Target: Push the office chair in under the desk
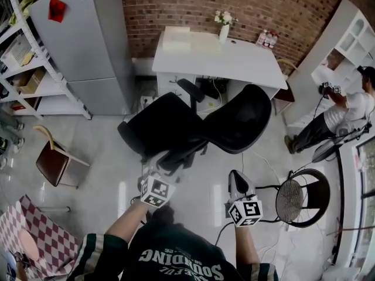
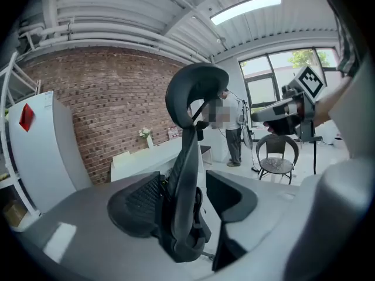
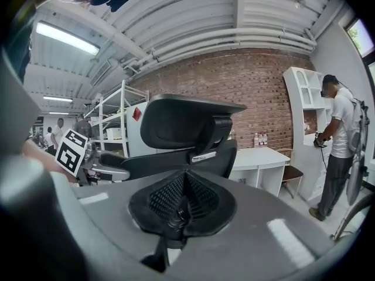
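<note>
The chair (image 1: 176,122) stands out on the floor (image 1: 105,180) at the centre of the head view, just below the white tabletop (image 1: 199,54). Its seat lies to the left and its back (image 1: 240,124) to the right. One armrest (image 1: 188,90) reaches up close to the tabletop's front edge, where the opening underneath shows dark gear and cables.

Bare floor lies left of the chair as far as a wooden chair (image 1: 51,161), and right of it as far as a round wire chair (image 1: 299,199) at the lower right. A thin cable (image 1: 266,187) runs across the floor between the chair and the wire chair.

The left gripper (image 1: 161,161) is at the chair's lower edge with its jaws apart. In the left gripper view the chair's back, seen edge-on, stands between the pads (image 2: 137,204) and overlaps the left one. Whether it presses there I cannot tell.

The right gripper (image 1: 237,180) is clenched, jaws together on nothing. It hangs near the chair's back, apart from it, at the lower centre-right.

The floor is pale and glossy. A brick wall (image 1: 263,4) runs behind the tabletop, which carries a vase (image 1: 224,31) of flowers. A grey fridge (image 1: 88,40) and white shelves (image 1: 23,63) fill the upper left. A person (image 1: 343,113) stands by a white cabinet (image 1: 345,40) at the right edge.
</note>
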Available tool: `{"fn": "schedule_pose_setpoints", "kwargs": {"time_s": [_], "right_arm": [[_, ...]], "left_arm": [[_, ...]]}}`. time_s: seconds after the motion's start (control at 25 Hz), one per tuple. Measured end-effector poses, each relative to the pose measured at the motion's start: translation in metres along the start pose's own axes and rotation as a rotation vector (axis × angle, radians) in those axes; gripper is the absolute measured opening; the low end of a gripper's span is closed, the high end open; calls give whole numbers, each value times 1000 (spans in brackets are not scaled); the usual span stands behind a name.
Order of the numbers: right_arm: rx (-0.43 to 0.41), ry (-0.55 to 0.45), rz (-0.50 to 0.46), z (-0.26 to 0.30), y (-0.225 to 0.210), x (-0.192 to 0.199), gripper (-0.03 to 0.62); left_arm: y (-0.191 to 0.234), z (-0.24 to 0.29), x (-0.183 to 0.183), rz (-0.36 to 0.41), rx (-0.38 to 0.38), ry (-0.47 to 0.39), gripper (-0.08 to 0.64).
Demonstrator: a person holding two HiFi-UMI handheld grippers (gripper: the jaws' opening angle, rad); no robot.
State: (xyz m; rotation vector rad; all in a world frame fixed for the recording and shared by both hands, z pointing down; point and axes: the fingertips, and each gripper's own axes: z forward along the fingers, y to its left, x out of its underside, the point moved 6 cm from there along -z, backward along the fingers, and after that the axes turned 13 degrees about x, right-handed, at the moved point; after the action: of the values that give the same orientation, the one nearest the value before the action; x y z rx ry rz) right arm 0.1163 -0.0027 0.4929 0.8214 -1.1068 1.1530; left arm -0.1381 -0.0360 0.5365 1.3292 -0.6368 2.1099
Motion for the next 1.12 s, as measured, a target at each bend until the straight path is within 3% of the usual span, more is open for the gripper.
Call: {"fn": "schedule_pose_setpoints", "kwargs": {"time_s": [0.2,0.44,1.12], "right_arm": [[30,31,16,3,2,11,2],[52,52,30,10,-2,15,2],[65,83,56,25,4,24,2]], "left_arm": [[5,9,4,17,22,11,238],[7,17,4,77,42,32,172],[14,9,10,116,137,27,150]]}}
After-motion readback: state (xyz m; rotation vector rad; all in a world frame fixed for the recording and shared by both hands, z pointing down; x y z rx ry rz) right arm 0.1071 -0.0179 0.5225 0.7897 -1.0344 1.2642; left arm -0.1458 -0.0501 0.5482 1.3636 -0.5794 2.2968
